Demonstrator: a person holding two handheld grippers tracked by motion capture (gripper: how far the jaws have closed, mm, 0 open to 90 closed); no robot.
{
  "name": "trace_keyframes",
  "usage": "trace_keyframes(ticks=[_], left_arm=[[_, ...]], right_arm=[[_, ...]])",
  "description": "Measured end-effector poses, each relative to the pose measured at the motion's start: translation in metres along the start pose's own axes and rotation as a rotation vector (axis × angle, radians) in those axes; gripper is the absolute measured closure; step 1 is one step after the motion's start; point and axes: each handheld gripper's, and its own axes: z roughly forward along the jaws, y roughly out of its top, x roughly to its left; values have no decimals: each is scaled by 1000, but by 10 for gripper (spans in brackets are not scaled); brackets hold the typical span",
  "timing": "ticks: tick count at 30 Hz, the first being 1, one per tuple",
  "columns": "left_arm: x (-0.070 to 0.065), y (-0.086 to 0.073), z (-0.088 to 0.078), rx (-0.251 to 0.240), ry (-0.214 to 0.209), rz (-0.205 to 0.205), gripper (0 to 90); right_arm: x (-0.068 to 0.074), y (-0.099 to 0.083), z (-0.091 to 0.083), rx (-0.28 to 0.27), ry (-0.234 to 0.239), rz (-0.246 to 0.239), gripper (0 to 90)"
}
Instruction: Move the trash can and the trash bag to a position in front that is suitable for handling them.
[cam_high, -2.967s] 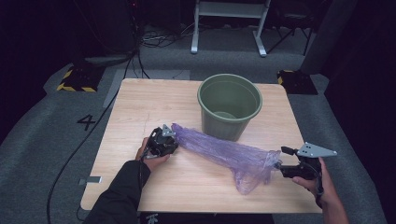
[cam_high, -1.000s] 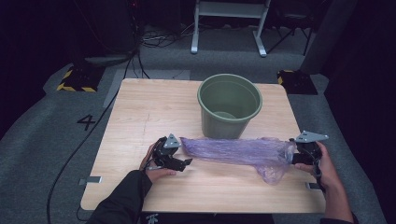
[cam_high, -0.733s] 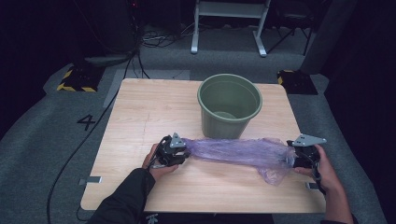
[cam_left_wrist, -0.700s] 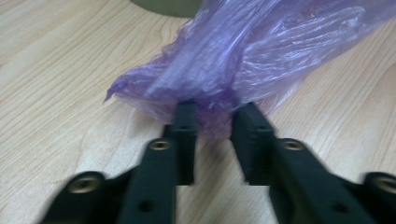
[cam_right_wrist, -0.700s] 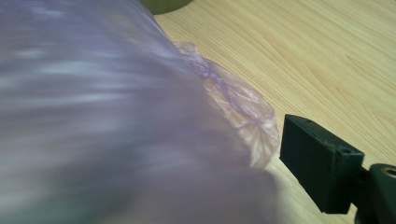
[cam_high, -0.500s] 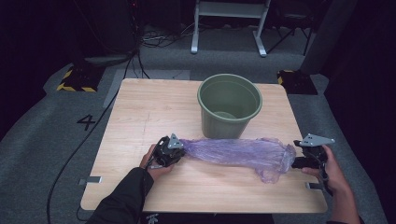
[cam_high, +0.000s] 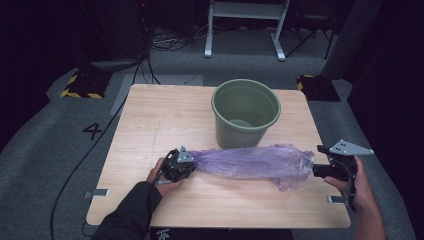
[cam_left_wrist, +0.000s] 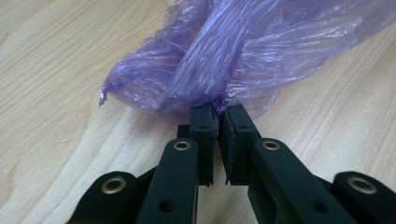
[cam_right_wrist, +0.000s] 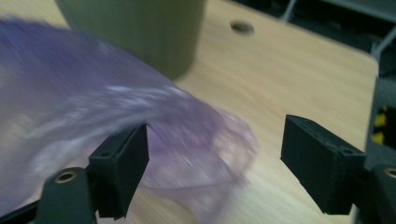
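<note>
Best to keep left gripper (cam_left_wrist: 215, 122) clamped on crinkly purple plastic bag (cam_high: 250, 161) near worktop's front edge, then close wide-apart right gripper (cam_right_wrist: 215, 158) on loose end.

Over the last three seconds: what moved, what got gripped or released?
The left gripper closed on the bunched end of the purple bag. The bag went from slanted to lying straight across the table. The right gripper moved up-table; its jaws stand open at the bag's other end. The green bucket stayed put.
</note>
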Motion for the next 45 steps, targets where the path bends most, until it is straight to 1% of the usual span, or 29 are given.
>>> trace_keyframes(ticks=[2,3,4,5,6,7,8,9,10,12,13,14,15,17,18,20,22,25,31,33,35,37,40,42,45], left_arm=[[-2,1,0,2,-7,10,828],[-3,2,1,5,-5,18,827],[-4,3,1,6,-4,23,825],[-4,3,2,3,-7,20,822],[-5,3,2,7,-6,20,822],[-5,4,2,11,-6,26,824],[-5,4,2,10,-8,22,825],[-5,3,2,15,-3,30,831],[-5,3,1,18,4,38,845],[-3,2,0,17,4,32,846],[-2,2,-1,18,10,33,848],[-2,1,-1,20,17,29,848],[-1,1,-1,22,23,31,849],[0,0,-2,26,30,28,849],[1,0,-3,26,33,30,849],[2,-1,-3,29,36,23,849],[3,-2,-3,29,42,28,849],[4,-2,-5,32,50,24,849],[9,-6,-8,27,57,7,847],[9,-7,-9,32,56,7,846],[9,-7,-9,32,56,6,846],[8,-7,-9,31,57,7,844],[7,-6,-8,30,53,8,842],[6,-5,-7,29,49,12,838],[5,-4,-6,27,46,9,834]], right_arm=[[12,10,-5,-61,18,-2,241],[16,14,-6,-77,22,-6,242],[23,19,-8,-88,14,-24,242],[27,22,-9,-98,9,-34,242],[34,27,-12,-128,8,-42,246],[37,30,-13,-138,-1,-48,248],[40,33,-14,-146,-27,-62,252],[41,36,-16,-160,-38,-68,257],[42,38,-18,-169,-33,-66,260],[42,40,-20,-163,-38,-76,266],[40,40,-20,-148,-23,-75,290],[39,39,-20,-136,-19,-80,299],[38,37,-21,-124,-20,-86,305],[34,32,-21,-94,-25,-85,319],[33,29,-21,-77,-20,-83,318],[30,23,-21,-62,-14,-77,316],[27,18,-21,-42,-8,-77,305],[25,15,-22,-43,-5,-66,303],[20,13,-34,-81,0,-44,260],[22,14,-39,-104,9,-41,255],[24,17,-43,-126,3,-45,245],[28,22,-46,-159,1,-47,244],[39,31,-51,-205,21,-65,241],[46,35,-51,-224,33,-75,241],[59,41,-45,-234,79,-99,241]])
